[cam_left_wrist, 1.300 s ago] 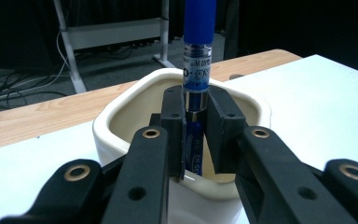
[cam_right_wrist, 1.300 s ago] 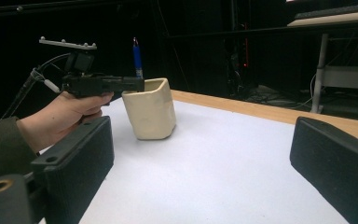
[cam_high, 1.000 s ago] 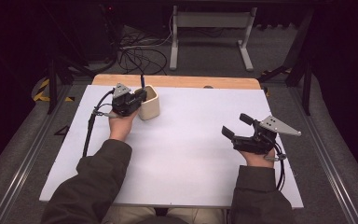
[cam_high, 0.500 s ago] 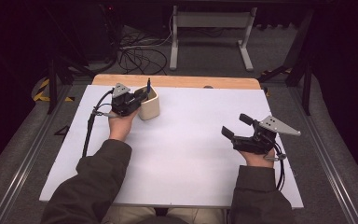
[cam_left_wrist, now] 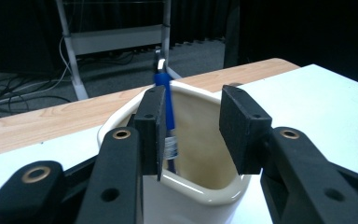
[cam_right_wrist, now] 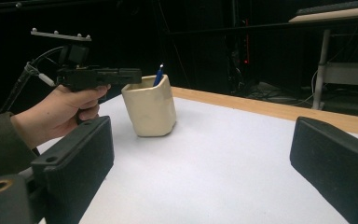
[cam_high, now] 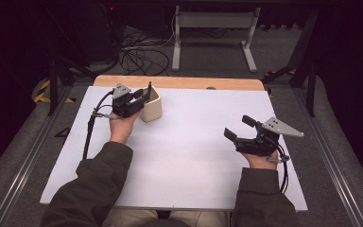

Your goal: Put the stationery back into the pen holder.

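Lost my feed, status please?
Left gripper open over the cup, pen standing inside, unheld. Right gripper open, idle over the table.

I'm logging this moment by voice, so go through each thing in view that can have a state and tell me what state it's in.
Left claw: open, jaws apart over the cup's rim, gripping nothing.
Right claw: open, empty, held above the table away from the cup.
Cup: upright on the white table, a pen inside.
Blue pen: standing in the cup, leaning on its wall, top above the rim.
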A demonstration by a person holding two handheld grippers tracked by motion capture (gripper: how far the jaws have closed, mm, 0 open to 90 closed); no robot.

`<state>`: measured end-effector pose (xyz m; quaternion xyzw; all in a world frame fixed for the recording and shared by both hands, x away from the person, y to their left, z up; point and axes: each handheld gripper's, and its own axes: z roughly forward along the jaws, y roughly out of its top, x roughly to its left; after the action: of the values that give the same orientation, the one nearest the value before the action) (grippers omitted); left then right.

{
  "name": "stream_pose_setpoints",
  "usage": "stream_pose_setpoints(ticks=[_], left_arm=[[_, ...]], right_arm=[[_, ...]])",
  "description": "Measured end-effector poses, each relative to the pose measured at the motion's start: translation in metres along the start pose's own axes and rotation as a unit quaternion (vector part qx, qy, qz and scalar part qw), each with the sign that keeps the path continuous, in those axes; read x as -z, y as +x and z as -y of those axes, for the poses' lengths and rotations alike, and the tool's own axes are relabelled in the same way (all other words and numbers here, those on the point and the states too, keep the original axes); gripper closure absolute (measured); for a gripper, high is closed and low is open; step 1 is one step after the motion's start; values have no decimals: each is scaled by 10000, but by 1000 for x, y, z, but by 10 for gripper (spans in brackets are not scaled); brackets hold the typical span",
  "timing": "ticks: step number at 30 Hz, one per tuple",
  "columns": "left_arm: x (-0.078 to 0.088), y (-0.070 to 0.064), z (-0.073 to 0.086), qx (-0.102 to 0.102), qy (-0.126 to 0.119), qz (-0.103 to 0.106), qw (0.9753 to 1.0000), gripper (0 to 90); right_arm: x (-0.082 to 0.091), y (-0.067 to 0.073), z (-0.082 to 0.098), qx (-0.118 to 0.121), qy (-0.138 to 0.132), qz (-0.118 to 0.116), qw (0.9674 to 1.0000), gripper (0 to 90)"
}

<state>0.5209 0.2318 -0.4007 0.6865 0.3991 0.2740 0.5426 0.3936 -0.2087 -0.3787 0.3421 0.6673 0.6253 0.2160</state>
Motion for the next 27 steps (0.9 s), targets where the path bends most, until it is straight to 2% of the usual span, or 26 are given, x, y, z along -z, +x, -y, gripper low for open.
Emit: stream_pose_setpoints(ticks=[9, 14, 17, 21, 22, 27], left_arm=[[7, -2, -3, 2, -30, 92, 10000, 552], [11, -4, -6, 10, -53, 153, 9999, 455], [15, -6, -8, -95, -58, 169, 9998, 426], [20, -9, -10, -154, -70, 236, 9996, 393], [21, -10, -10, -106, -68, 285, 9995, 381], [28, -15, -15, -117, -160, 405, 9990, 322]], right_arm=[[-1, 0, 0, 15, 14, -9, 10000, 68], [-1, 0, 1, 1, 33, 3, 10000, 68], [-1, 0, 1, -6, 41, -3, 10000, 68], [-2, 0, 1, -4, 51, -5, 10000, 68], [-2, 0, 1, -2, 52, -6, 10000, 68], [-2, 0, 2, 4, 47, -2, 10000, 68]])
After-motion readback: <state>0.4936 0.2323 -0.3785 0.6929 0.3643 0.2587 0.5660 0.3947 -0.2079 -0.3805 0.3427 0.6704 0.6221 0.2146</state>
